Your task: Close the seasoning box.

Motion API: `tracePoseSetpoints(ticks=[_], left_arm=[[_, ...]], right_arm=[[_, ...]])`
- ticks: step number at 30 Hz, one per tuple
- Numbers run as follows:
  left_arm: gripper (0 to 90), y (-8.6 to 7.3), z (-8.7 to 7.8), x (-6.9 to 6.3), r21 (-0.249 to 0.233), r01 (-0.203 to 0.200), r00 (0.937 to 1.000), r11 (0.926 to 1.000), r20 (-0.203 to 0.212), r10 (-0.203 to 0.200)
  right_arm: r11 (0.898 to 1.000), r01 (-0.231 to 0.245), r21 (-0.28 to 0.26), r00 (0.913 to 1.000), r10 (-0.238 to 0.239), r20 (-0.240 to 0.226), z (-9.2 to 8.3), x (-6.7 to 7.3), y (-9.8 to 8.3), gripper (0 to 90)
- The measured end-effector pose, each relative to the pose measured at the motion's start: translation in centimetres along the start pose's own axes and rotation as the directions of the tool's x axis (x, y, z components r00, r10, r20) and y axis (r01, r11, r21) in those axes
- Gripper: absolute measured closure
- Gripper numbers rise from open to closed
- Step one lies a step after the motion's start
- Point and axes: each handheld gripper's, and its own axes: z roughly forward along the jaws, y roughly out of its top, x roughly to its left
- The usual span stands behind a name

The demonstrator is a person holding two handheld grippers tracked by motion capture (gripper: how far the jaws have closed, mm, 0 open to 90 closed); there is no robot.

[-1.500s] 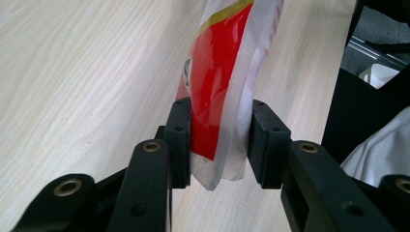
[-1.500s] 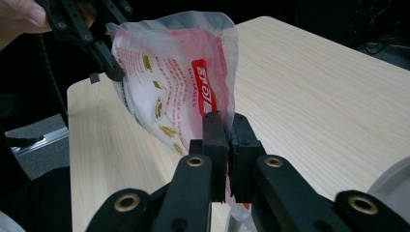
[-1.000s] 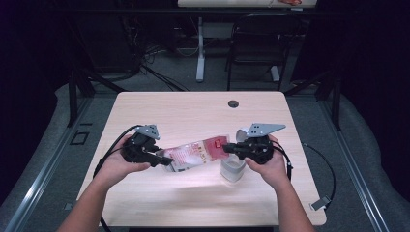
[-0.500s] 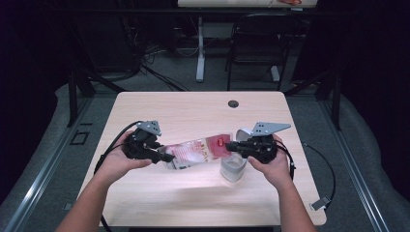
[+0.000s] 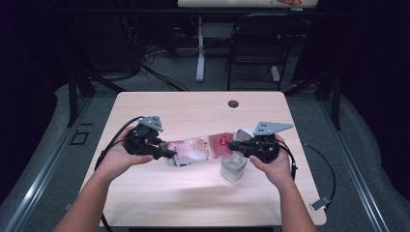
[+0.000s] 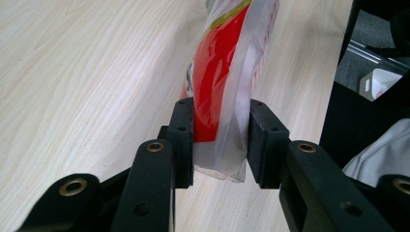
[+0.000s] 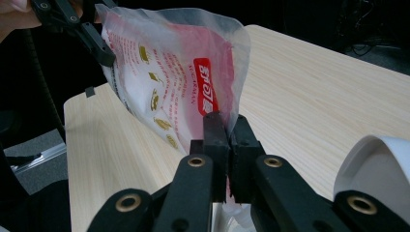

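High view: a printed plastic pouch (image 5: 196,151), red, pink and clear, hangs lengthwise between the two tools above the near half of the table (image 5: 193,108). Left gripper (image 5: 167,153) pinches the pouch's left end, right gripper (image 5: 232,145) pinches its right end, directly above a white container (image 5: 233,167) with its hinged lid up, standing near the right hand. The film sags slightly in the middle, so I judge it soft, light and floppy, with loose contents that can shift toward whichever end drops. The print is too small to read here, and whether the right end is cut open cannot be told. Left gripper view: the jaws press on the pouch's (image 6: 220,96) sealed bottom edge from both sides, with a bulge of film and white filling between the pads, so a part-way closure on a thick spot. The film looks smooth and likely slippery; the flat seam is the safer place to grip, not the bulging belly. The pouch's far end is cut off at the top of the frame. Right gripper view: the jaws are pressed nearly together on a thin corner of the pouch (image 7: 174,82); the left gripper (image 7: 96,41) shows far off at the top left. The white container (image 7: 377,169) rim sits at the lower right, its inside hidden. The pouch mouth lies behind the jaws, not visible
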Motion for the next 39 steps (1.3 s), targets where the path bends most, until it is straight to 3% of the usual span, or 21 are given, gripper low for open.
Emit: tracePoseSetpoints(ticks=[26, 27, 28, 31, 32, 33, 39], left_arm=[[67.7, 1.3, -0.2, -0.2, -0.018, -0.005, 1.0000, 0.9998, 0.000, 0.005], [67.8, 1.4, -0.3, -0.4, 0.000, -0.007, 0.9996, 1.0000, -0.026, 0.007], [67.7, 1.4, -0.2, -0.2, -0.016, -0.006, 1.0000, 0.9998, 0.001, 0.006], [67.8, 1.5, -0.2, -0.2, -0.021, -0.003, 1.0000, 0.9998, 0.002, 0.003], [67.8, 1.6, -0.3, -0.3, -0.007, -0.005, 0.9997, 1.0000, -0.022, 0.005], [67.7, 1.5, -0.2, -0.2, -0.023, -0.002, 1.0000, 0.9997, 0.000, 0.002], [67.7, 1.8, -0.3, -0.2, -0.028, 0.009, 0.9999, 0.9996, 0.006, -0.009]], right_arm=[[1.000, -0.015, -0.005, 0.9998, 0.015, 0.012, -0.8, -0.3, -0.2, 88.1], [1.000, -0.015, -0.004, 0.9998, 0.015, 0.013, -0.8, -0.4, -0.2, 88.1], [1.000, -0.017, -0.006, 0.9998, 0.017, 0.011, -0.8, -0.4, -0.2, 88.1], [1.000, -0.018, -0.007, 0.9997, 0.018, 0.013, -0.9, -0.5, -0.3, 88.1], [1.000, -0.018, -0.008, 0.9998, 0.018, 0.012, -0.9, -0.5, -0.3, 88.1], [1.000, -0.019, -0.009, 0.9997, 0.020, 0.012, -0.9, -0.5, -0.3, 88.1], [1.000, -0.029, -0.012, 0.9995, 0.029, 0.011, -1.0, -0.8, -0.6, 88.2]])
